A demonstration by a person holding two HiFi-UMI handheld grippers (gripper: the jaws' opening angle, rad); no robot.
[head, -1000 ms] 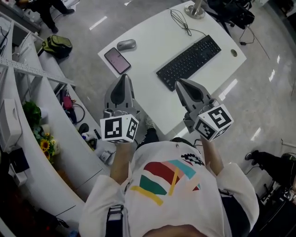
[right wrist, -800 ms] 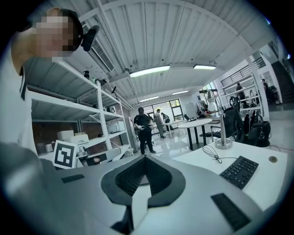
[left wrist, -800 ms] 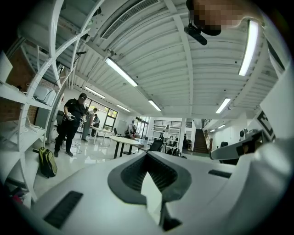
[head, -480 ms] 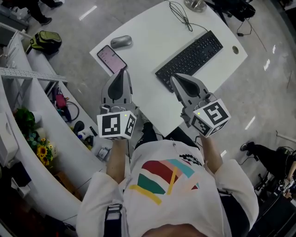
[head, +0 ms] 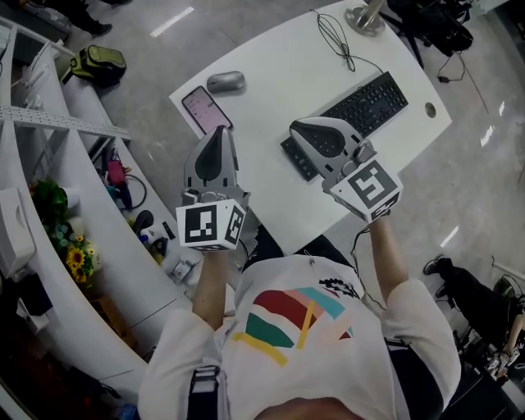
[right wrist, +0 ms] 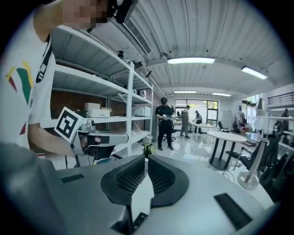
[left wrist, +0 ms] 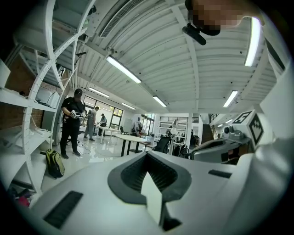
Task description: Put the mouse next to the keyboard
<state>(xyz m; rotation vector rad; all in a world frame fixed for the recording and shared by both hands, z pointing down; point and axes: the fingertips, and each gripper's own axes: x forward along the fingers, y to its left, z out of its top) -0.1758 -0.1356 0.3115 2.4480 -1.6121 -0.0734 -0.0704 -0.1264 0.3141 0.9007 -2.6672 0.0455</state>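
A grey mouse [head: 225, 81] lies near the far left corner of the white table [head: 279, 66], beside a phone [head: 207, 109] with a pink screen. The black keyboard [head: 373, 97] lies slantwise in the middle of the table, and my right gripper hides its near end. My left gripper [head: 220, 134] hangs above the table's near left edge, just short of the phone, shut and holding nothing. Over the keyboard's near end my right gripper [head: 295, 129] is shut and holds nothing. Both gripper views look level across the room, left gripper [left wrist: 148, 155] and right gripper [right wrist: 146, 158]; neither shows the table.
A black cable [head: 336, 37] runs from a round metal stand base [head: 369, 16] at the table's far edge. White shelving [head: 49, 123] curves along the left, with a green backpack [head: 102, 59] on the floor. People stand far off in the room.
My right gripper has swung left and away from me, from the table's near edge to over the keyboard's near end. The left gripper has barely moved.
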